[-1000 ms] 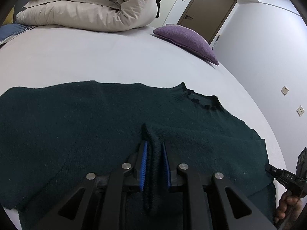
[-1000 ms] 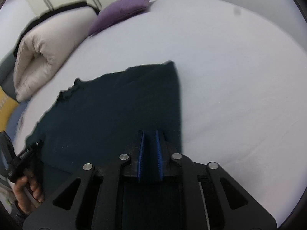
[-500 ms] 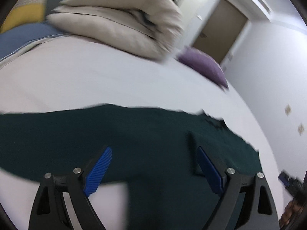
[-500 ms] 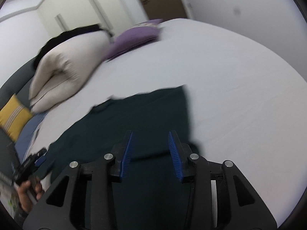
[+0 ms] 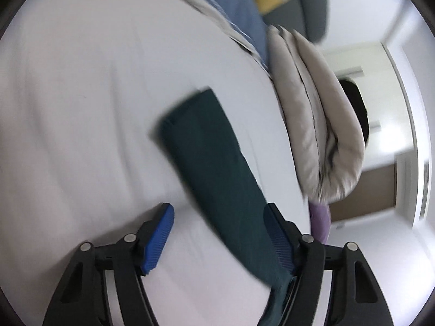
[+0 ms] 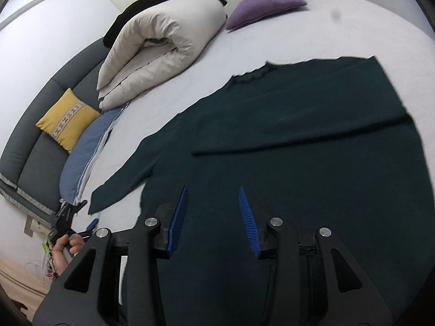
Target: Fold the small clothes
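On the bed, dark green sweater beneath both spread claws.

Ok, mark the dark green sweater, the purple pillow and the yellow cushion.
dark green sweater (image 6: 312,179), right wrist view, middle of its body.
purple pillow (image 6: 265,6), right wrist view, centre of its top face.
yellow cushion (image 6: 68,119), right wrist view, its patterned middle band.

The black left gripper with blue ribbed pads has its jaws spread wide, and its view is rolled sharply sideways and blurred. The black right gripper with blue ribbed pads also stands with jaws parted, pointing forward and level. The person's bare left hand wraps around the left gripper's handle.
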Tool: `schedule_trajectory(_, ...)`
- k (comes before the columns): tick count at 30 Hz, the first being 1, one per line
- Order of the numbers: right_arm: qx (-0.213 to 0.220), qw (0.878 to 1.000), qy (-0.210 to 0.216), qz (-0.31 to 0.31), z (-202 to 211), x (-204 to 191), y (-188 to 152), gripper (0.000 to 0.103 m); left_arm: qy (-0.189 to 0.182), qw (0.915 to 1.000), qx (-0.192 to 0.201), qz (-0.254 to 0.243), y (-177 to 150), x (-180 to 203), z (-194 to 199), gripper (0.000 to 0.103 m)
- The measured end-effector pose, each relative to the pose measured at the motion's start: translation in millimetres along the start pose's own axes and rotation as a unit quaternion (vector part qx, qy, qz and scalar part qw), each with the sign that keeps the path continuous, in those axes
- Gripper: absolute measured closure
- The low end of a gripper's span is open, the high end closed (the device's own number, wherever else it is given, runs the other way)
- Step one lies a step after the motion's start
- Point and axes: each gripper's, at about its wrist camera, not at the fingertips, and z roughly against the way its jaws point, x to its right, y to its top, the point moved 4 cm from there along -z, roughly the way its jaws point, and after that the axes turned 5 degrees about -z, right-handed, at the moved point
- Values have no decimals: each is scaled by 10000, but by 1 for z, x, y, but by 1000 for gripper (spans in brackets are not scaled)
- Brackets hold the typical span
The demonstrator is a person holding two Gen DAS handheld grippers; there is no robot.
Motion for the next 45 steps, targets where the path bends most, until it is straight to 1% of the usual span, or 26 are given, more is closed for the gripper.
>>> schedule_trajectory(4,-4,10000,26,69,-4,-16,-9,65,-107,9992,213,313,28,-2,-18,33)
schedule_trajectory(6,-4,10000,22,37,-3,-15,-10,65,-22,9986,271,450,43,-7,-23,52)
schedule_trajectory(9,-14,10000,61,-69,-3,-7,-7,65,149,9994,154,286,51,-5,-33,79)
schedule_trajectory(10,-15,9999,56,-96,-3,-2,-7,65,195,9995,137,216,50,-4,-32,85)
schedule_trajectory(11,-13,9999,49,-119,-4,1,-7,65,263,9995,148,62,51,0,-29,95)
schedule_trajectory(13,7,9998,61,-194,-1,11,-7,65,334,9988,241,-272,45,10,-18,95)
schedule_trajectory(15,45,9996,85,-277,2,20,-8,65,402,9949,280,-882,32,37,-12,95)
schedule_trajectory(16,61,9995,84,-310,3,24,-7,65,398,9919,256,-1177,24,53,-12,95)
schedule_trajectory(18,109,9992,77,-375,6,32,-7,65,380,9787,206,-2007,-2,99,-14,95)
schedule_trajectory(19,145,9990,68,-424,9,38,-7,65,375,9694,176,-2418,-16,121,-16,95)
schedule_trajectory(20,174,9987,62,-473,11,43,-7,65,346,9527,123,-3016,-42,153,-19,95)
schedule_trajectory(22,249,9978,63,-612,17,57,-6,65,252,9228,67,-3844,-87,194,-23,95)
schedule_trajectory(23,289,9972,49,-687,20,63,-7,65,183,8971,23,-4414,-124,219,-26,95)
schedule_trajectory(24,325,9966,37,-758,23,70,-6,65,137,8788,-32,-4770,-151,232,-28,95)
schedule_trajectory(25,357,9958,32,-844,26,78,-6,65,77,8498,-111,-5269,-191,247,-33,95)
schedule_trajectory(26,375,9951,29,-918,28,85,-7,65,64,8263,-156,-5630,-221,253,-38,95)
schedule_trajectory(29,379,9930,-2,-1114,30,103,-7,64,132,7732,-347,-6331,-293,252,-60,95)
schedule_trajectory(30,356,9927,0,-1154,29,106,-7,64,180,7599,-428,-6483,-313,245,-68,95)
schedule_trajectory(32,192,9922,30,-1229,20,112,-3,64,363,7438,-630,-6645,-337,229,-86,94)
schedule_trajectory(34,21,9912,126,-1319,8,112,2,62,479,7401,-822,-6657,-344,218,-98,89)
schedule_trajectory(35,-42,9906,227,-1345,1,111,6,55,534,7412,-881,-6634,-344,214,-101,85)
schedule_trajectory(36,-114,9897,345,-1387,-8,107,10,43,527,7444,-923,-6592,-341,213,-102,75)
schedule_trajectory(37,-173,9885,448,-1431,-17,104,14,39,456,7494,-958,-6536,-337,213,-100,68)
schedule_trajectory(39,-276,9867,610,-1482,-35,95,21,36,356,7552,-876,-6486,-332,215,-93,34)
schedule_trajectory(41,-509,9845,784,-1487,-59,82,28,36,359,7568,-702,-6489,-326,213,-82,25)
schedule_trajectory(45,-1012,9758,989,-1669,-106,60,29,36,190,7660,-961,-6353,-324,195,-60,22)
